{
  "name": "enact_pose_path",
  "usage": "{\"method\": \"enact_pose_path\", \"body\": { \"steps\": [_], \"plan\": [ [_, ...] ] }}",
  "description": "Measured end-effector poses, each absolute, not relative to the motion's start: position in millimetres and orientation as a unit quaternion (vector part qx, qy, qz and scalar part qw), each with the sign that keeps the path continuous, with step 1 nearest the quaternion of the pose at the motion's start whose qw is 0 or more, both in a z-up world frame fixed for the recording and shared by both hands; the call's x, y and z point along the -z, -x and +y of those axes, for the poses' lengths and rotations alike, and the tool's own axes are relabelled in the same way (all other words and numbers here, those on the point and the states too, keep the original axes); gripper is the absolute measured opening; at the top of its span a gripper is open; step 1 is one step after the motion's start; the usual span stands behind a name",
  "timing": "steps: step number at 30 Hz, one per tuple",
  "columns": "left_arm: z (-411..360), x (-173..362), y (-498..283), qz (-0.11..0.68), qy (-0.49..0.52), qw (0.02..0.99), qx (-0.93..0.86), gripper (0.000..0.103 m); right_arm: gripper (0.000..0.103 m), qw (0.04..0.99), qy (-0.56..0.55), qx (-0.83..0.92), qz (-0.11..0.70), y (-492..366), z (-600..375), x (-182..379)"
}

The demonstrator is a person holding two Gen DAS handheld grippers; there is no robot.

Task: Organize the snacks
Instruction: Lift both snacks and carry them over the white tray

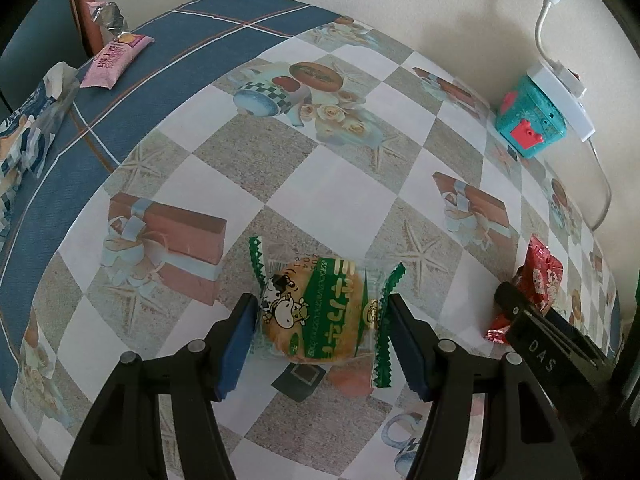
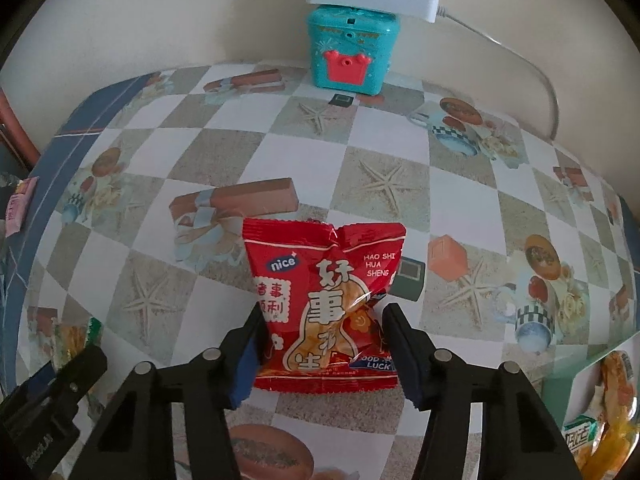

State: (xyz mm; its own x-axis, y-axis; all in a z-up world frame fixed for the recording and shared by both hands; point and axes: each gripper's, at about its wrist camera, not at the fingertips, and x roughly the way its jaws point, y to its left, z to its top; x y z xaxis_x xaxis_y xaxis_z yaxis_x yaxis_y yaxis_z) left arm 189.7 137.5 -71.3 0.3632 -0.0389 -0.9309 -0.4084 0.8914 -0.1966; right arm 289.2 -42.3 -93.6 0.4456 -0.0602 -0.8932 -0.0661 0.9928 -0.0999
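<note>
Right now I am pinching the green cookie packet (image 1: 320, 312) in my left tongs (image 1: 322, 344) and the crinkled red peanut bag (image 2: 324, 304) in my right tongs (image 2: 320, 354), both low over the checkered table (image 1: 280, 184); sorting seems barely begun, with the pink packet (image 1: 114, 62) lying loose.

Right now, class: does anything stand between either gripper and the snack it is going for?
No. The green cow-print cracker packet sits directly between the left gripper fingers, and the red peanut packet between the right gripper fingers. Nothing lies between.
</note>
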Motion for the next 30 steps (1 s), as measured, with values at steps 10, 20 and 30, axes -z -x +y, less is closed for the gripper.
{"method": "enact_pose_path", "body": {
  "steps": [10, 20, 30],
  "plan": [
    [136.7, 72.0, -189.8, 0.565, 0.201, 0.792, -0.114, 0.067, 0.057, 0.846, 0.052, -0.011, 0.531, -269.0, -42.5, 91.0],
    [129.0, 59.7, -189.8, 0.563, 0.181, 0.797, -0.122, 0.066, 0.057, 0.845, 0.030, -0.023, 0.533, -230.5, -44.6, 88.8],
    [118.7, 35.3, -177.6, 0.546, 0.169, 0.811, -0.124, 0.066, 0.057, 0.864, 0.008, -0.037, 0.502, -186.7, -52.1, 54.5]
  ]
}}
